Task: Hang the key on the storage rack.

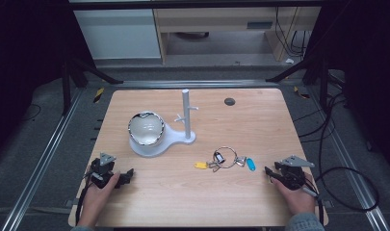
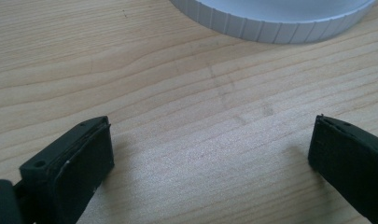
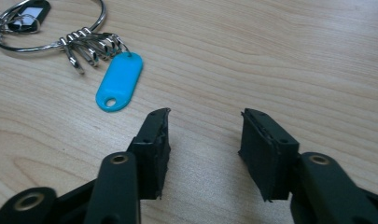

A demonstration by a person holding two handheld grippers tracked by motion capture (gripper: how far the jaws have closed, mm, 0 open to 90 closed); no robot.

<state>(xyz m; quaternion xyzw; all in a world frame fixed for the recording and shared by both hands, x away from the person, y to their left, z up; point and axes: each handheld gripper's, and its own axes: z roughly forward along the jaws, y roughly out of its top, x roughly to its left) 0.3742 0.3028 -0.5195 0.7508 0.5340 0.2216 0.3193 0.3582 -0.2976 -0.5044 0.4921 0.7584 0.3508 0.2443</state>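
Tabletop (image 1: 260,192): pale wood with a fine straight grain, rectangular with rounded corners; a small dark round plug (image 1: 229,101) sits near its far edge.
Stand (image 1: 161,139): white, matt, plastic-looking; a teardrop-shaped base with a ribbed edge (the ribs are plain in the left claw view) and a slim upright post (image 1: 186,113) with short pegs.
Bowl (image 1: 146,128): round, white inside with a dark-and-light rim, sitting on the wide end of the stand.
Key ring (image 1: 225,157): a thin metal loop lying flat right of the tabletop's middle, in front of the stand, with several small split rings bunched on it.
Tags: a blue one (image 1: 251,164), a yellow one (image 1: 201,165) and a dark one (image 1: 218,157), all flat, smooth, rounded oblongs of plastic hung on the ring.
Left claw (image 1: 127,175): black, blocky pads, jaws spread wide over bare wood, nothing between them; the stand's base lies just beyond.
Right claw (image 1: 268,172): black, jaws parted partway and released, bare wood between the pads.
Ring to right claw: the blue tag lies near the tips, ahead and to their left in the right claw view, not touching; the loop lies farther off.
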